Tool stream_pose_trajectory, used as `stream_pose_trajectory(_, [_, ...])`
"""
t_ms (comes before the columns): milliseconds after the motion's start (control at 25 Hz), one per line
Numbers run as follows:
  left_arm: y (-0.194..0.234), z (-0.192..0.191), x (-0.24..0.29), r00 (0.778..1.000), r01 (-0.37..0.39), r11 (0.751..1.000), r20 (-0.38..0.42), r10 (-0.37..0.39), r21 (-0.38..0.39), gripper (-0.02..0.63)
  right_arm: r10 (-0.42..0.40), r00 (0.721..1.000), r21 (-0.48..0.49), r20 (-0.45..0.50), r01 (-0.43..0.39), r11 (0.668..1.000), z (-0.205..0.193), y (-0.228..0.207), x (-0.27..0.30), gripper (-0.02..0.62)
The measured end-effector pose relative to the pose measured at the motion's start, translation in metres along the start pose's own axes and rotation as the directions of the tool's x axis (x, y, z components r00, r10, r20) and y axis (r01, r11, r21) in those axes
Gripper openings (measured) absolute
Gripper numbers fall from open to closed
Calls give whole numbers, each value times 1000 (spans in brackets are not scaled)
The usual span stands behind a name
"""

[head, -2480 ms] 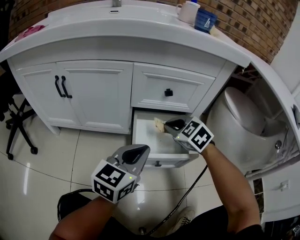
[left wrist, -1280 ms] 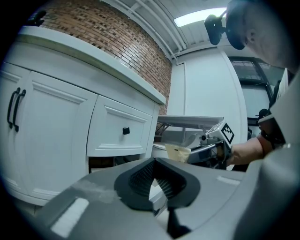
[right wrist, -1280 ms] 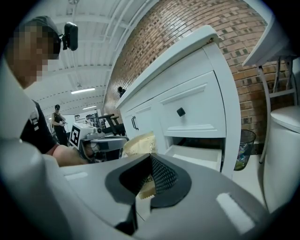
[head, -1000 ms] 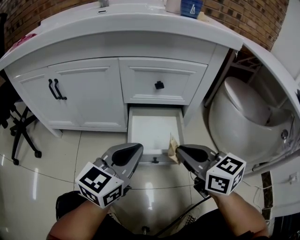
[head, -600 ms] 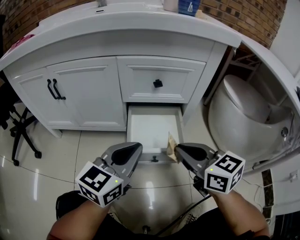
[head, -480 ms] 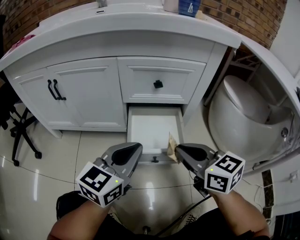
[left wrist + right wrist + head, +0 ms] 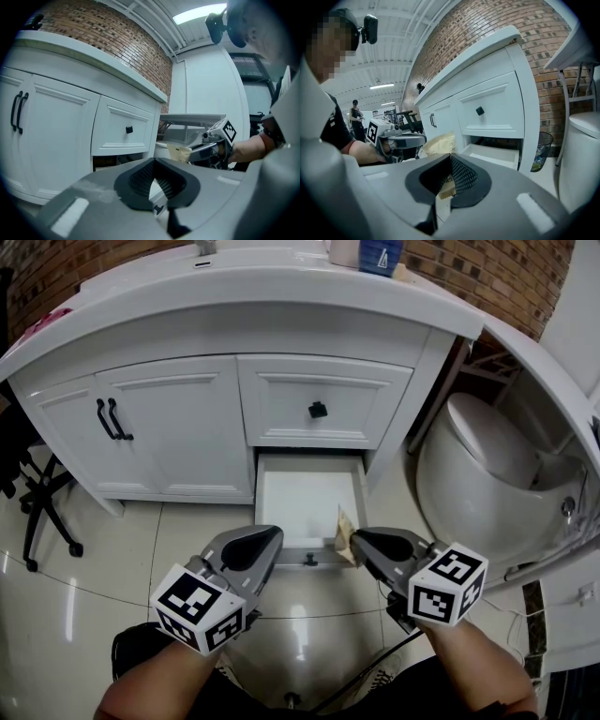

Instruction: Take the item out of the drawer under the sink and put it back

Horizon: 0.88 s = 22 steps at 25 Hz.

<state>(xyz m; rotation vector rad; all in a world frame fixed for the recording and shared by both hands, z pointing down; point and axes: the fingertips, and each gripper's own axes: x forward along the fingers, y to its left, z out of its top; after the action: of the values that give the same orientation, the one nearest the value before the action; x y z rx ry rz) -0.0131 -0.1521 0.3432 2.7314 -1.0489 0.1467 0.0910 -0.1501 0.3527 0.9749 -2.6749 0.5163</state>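
Observation:
The bottom drawer under the sink stands pulled open, and its white floor shows bare. My right gripper hangs just in front of the drawer's right front corner, shut on a small tan paper packet. In the right gripper view the packet sticks up out of the closed jaws, with the open drawer beyond. My left gripper hovers to the left of the drawer front, shut with nothing in it. In the left gripper view its own jaws meet, and the right gripper with the packet shows across.
Above the open drawer is a closed drawer with a black knob. Cabinet doors with black handles lie to the left. A white toilet stands close on the right, an office chair at far left. Cups sit on the counter.
The right gripper, earlier inside the drawer with the packet, has drawn back out to the drawer's front. Over the last second neither gripper has moved.

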Motion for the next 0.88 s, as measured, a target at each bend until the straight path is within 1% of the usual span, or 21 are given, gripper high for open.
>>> stream_pose_trajectory(720, [4,3,-5,1000,-10,1000,9,10,-9,6,-5,1000,6,-13,5,1000,-3,-4,5,9])
stream_pose_trajectory(880, [4,3,-6,1000,-13,1000,11,13,-9,6,-9,1000,-6,-5,9,1000,-1,-4,9,9])
